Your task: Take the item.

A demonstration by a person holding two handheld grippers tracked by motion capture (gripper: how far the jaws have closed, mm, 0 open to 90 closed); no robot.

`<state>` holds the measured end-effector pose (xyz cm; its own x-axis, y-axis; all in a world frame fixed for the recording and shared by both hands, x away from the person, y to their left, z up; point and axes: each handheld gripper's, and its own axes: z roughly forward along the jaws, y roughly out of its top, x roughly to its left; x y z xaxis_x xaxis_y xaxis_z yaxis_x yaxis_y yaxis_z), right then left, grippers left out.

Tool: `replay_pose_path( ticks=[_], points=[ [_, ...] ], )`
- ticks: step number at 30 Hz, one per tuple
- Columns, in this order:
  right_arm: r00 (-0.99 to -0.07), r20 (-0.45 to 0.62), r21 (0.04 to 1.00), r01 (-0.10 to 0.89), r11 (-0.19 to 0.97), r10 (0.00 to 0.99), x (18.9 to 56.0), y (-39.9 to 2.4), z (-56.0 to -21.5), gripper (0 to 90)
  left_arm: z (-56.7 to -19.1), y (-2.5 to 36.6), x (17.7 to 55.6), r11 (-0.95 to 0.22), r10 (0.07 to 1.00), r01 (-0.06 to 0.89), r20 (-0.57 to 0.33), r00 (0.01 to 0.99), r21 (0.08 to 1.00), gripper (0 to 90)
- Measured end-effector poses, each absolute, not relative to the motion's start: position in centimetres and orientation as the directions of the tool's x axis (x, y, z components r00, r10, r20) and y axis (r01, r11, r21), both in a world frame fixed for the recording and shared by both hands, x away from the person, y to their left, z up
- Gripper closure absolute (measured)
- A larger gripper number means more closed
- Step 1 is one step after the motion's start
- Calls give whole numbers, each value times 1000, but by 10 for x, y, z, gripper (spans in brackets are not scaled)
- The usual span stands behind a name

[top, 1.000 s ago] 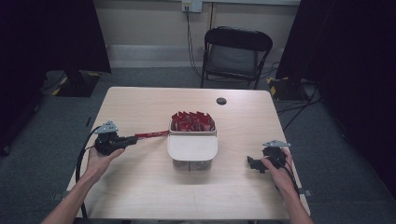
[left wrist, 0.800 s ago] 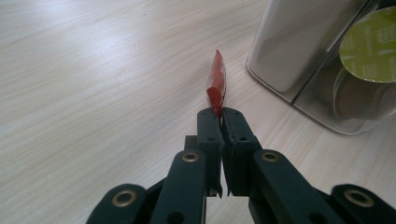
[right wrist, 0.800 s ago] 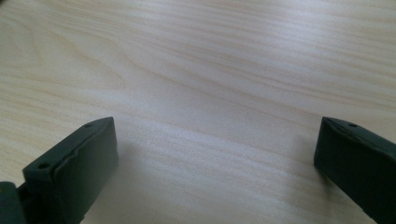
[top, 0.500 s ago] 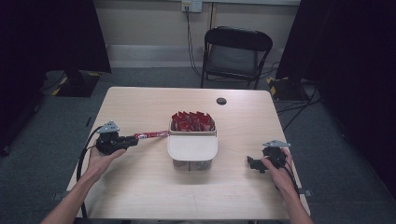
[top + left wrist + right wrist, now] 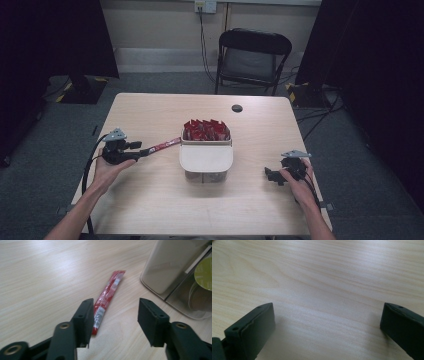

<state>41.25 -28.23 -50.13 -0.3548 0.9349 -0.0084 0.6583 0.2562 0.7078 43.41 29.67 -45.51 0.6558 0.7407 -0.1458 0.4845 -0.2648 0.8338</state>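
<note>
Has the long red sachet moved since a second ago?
Yes. The long red sachet has dropped from mid-air beside the beige box onto the wooden table; the left hand-held gripper just opened.

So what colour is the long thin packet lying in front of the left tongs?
Red, with a white patch near one end; the packet shows best in the left gripper view.

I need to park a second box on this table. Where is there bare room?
Bare table lies behind the container, apart from a small black disc, and along the near edge between both hands. Crowded: between the left claw and container, where the red packet lies.
</note>
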Motion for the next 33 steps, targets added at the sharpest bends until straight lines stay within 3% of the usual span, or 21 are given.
replay_pose_path(
  ticks=[1, 5, 9, 12, 19, 33],
  points=[
    [-355, -9, 708, 658, 256, 935, 413, -282, -501, 0, -455, 297, 434, -259, 746, 486, -147, 650, 835, 409],
    [-355, -9, 708, 658, 256, 935, 413, -282, -501, 0, -450, 296, 433, -250, 748, 488, -153, 646, 836, 266],
    [-355, -8, 708, 658, 256, 935, 413, -282, -501, 0, -443, 293, 431, -235, 750, 493, -166, 640, 838, 212],
    [-355, -8, 708, 658, 256, 935, 413, -282, -501, 0, -438, 294, 429, -221, 779, 541, -186, 598, 811, 232],
    [-355, -8, 708, 658, 256, 935, 413, -282, -501, 0, -433, 306, 423, -244, 812, 531, -129, 569, 811, 231],
    [-355, -8, 708, 658, 256, 935, 413, -282, -501, 0, -441, 343, 415, -179, 880, 581, -135, 455, 794, 189]
  ],
)
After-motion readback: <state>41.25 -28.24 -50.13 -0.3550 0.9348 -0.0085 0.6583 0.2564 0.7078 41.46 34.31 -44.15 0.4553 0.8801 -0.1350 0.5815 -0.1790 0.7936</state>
